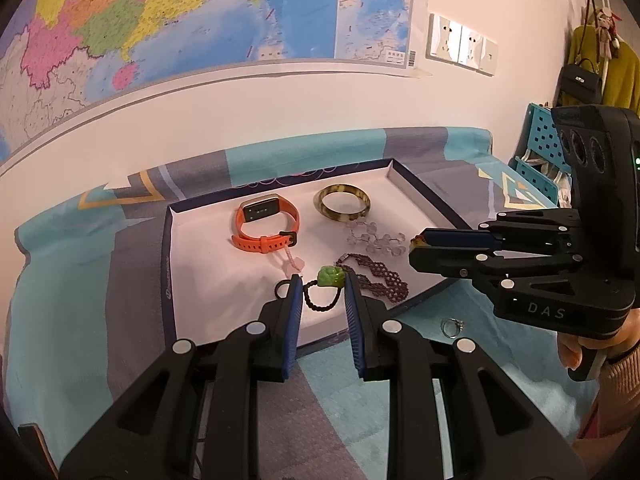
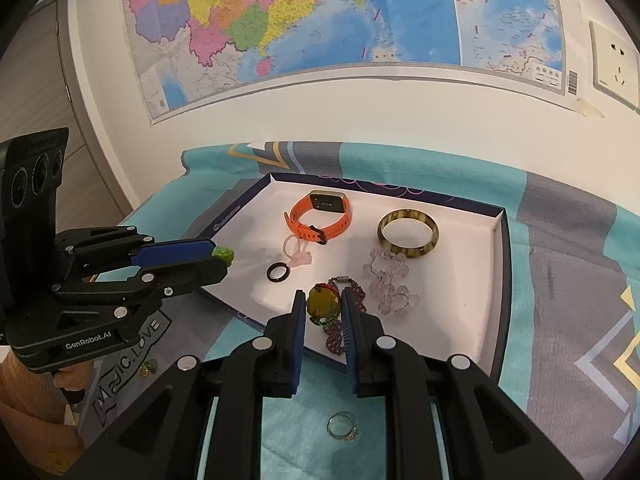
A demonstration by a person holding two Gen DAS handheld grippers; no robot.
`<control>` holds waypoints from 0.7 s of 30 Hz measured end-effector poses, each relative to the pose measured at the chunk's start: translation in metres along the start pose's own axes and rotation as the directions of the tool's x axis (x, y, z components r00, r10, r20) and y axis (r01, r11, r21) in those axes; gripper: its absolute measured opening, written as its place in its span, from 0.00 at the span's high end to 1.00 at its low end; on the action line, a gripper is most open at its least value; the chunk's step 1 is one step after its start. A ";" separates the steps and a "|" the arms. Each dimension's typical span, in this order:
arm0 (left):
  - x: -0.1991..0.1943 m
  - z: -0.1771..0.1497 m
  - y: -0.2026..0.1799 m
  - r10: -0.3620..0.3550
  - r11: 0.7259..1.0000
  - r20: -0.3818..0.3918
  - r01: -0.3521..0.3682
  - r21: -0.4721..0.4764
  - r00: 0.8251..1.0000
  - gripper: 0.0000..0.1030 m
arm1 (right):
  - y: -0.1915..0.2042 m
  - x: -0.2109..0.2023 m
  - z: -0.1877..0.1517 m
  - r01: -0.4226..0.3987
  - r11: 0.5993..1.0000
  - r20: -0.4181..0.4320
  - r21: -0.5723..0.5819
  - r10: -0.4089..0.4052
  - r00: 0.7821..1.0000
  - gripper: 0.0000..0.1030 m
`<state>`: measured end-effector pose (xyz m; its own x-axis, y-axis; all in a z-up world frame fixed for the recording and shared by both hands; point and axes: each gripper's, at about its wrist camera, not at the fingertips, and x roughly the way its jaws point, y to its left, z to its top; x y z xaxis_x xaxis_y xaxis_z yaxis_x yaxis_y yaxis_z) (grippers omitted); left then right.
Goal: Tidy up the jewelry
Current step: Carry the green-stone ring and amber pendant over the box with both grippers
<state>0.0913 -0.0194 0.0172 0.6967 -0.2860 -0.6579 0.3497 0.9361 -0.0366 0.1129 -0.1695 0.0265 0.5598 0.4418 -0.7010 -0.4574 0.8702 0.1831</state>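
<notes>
My left claw (image 1: pixel 320 286) pinches a green charm (image 1: pixel 330 276) and my right (image 2: pixel 323 305) an amber pendant (image 2: pixel 322 303), both above the tray's (image 2: pixel 495 240) near edge.

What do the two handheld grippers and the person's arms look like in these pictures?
The left gripper and the right gripper are matte black plastic linkages with silver round pivots and ribbed blue pads on the jaws. The left body reads "GenRobot.AI", the right "DAS", beside a green light. Each black camera block has three round lenses. A ribbed pinkish sleeve covers the right wrist.
</notes>
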 end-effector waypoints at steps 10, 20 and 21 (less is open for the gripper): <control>0.016 0.002 0.006 0.025 1.000 -0.026 -0.025 -0.013 0.999 0.79 | -0.002 0.013 0.007 0.006 1.000 -0.014 -0.001 -0.006 1.000 0.85; 0.029 0.006 0.008 0.041 0.999 -0.042 -0.041 -0.012 0.998 0.79 | -0.005 0.025 0.006 0.019 1.000 -0.032 0.009 -0.019 0.999 0.85; 0.030 0.007 0.008 0.041 0.999 -0.044 -0.041 -0.012 0.998 0.79 | -0.006 0.026 0.006 0.020 1.000 -0.034 0.011 -0.019 0.999 0.85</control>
<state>0.1188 -0.0218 0.0024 0.6820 -0.2383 -0.6915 0.3131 0.9496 -0.0184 0.1345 -0.1620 0.0110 0.5447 0.4173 -0.7274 -0.4384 0.8811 0.1772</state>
